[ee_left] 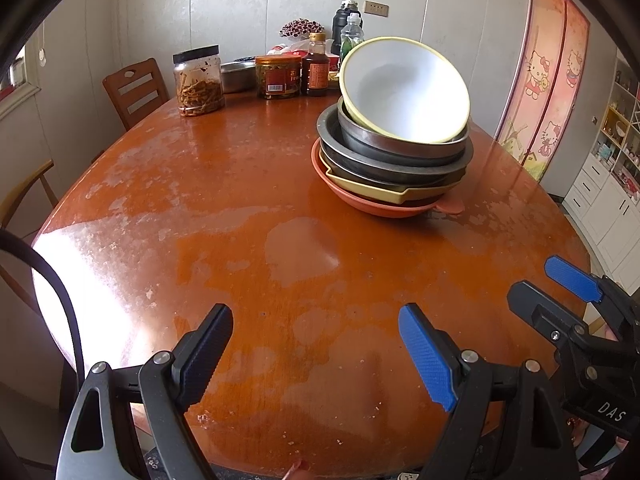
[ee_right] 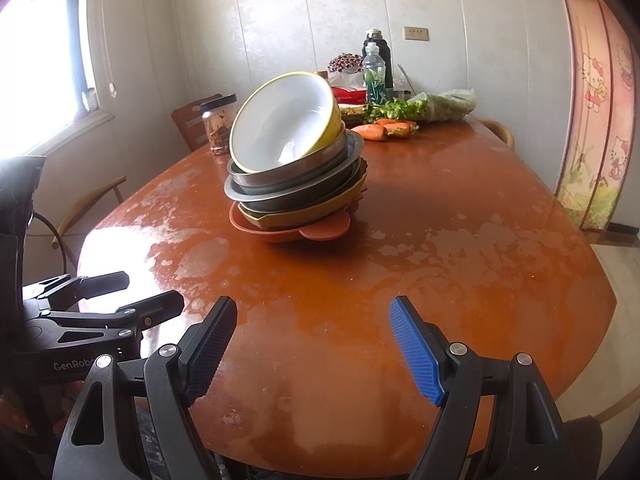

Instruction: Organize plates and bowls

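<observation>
A stack of dishes stands on the round brown table (ee_left: 200, 240). At the bottom is an orange plate (ee_left: 384, 206), then a yellow dish (ee_left: 376, 192), then metal bowls (ee_left: 400, 156). On top a yellow bowl with a white inside (ee_left: 404, 88) lies tilted. The stack also shows in the right wrist view (ee_right: 292, 184), with the tilted bowl (ee_right: 284, 120) on top. My left gripper (ee_left: 316, 352) is open and empty over the near table edge. My right gripper (ee_right: 312, 348) is open and empty, to the right of the left one (ee_left: 536, 284).
Jars (ee_left: 198, 80), a sauce bottle (ee_left: 316, 64), a metal basin (ee_left: 238, 76) and bottles (ee_left: 350, 28) stand at the far side. Carrots (ee_right: 376, 132) and greens (ee_right: 436, 106) lie there too. Wooden chairs (ee_left: 136, 90) stand on the left.
</observation>
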Tool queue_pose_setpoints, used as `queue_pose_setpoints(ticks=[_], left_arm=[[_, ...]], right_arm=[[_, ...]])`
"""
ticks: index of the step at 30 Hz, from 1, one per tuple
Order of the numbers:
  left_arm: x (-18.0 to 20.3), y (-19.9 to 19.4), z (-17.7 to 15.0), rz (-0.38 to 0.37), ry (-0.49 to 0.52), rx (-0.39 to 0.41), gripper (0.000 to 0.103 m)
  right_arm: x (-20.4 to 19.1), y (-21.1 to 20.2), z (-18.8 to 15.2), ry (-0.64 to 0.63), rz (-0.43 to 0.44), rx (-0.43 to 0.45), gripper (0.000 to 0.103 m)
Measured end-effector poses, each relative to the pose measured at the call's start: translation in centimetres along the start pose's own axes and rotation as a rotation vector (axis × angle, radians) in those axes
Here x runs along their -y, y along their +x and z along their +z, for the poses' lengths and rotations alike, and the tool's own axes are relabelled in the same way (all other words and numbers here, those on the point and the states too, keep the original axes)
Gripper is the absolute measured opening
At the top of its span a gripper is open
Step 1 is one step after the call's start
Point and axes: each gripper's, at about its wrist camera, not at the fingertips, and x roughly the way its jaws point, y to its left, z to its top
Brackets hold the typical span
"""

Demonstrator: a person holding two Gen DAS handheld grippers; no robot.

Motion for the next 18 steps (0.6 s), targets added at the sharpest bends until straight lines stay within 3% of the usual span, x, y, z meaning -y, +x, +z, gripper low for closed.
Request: queue_pose_setpoints(ticks=[18], left_arm=[[-0.14,-0.01,-0.22,-0.001,-0.001,-0.001,0.085]], right_arm=[[0.01,0.22,-0.12,0.001,0.007,-0.012,0.080]])
